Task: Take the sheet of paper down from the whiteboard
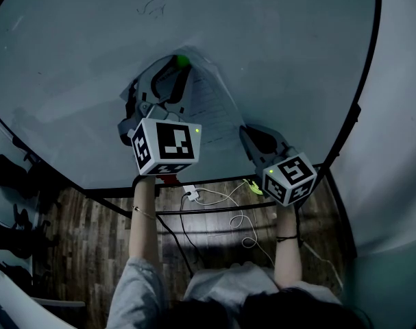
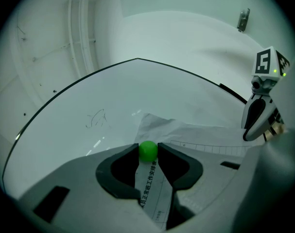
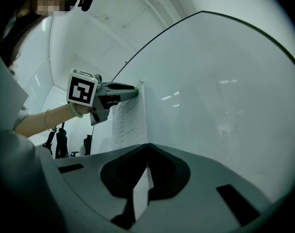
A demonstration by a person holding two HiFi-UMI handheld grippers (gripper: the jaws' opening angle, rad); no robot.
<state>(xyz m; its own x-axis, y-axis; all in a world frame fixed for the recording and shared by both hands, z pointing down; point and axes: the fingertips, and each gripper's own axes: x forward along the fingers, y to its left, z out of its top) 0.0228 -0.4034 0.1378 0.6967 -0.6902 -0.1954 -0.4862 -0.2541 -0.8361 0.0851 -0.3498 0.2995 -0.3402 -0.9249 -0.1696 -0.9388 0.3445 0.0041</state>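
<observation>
Left gripper view: left claw (image 2: 148, 152) clamps the green magnet (image 2: 148, 148) at twelve o'clock on the sheet of paper (image 2: 196, 132), right claw (image 3: 146, 146) pinches its five o'clock corner, so an early tug could tear it.

Left arm (image 1: 144, 218) and right arm (image 1: 286, 252) reach up together. The left gripper (image 2: 148, 147) pinches a green ball (image 2: 148, 151). The right gripper (image 3: 146, 145), just right and lower, clamps the sheet (image 3: 125, 120).
</observation>
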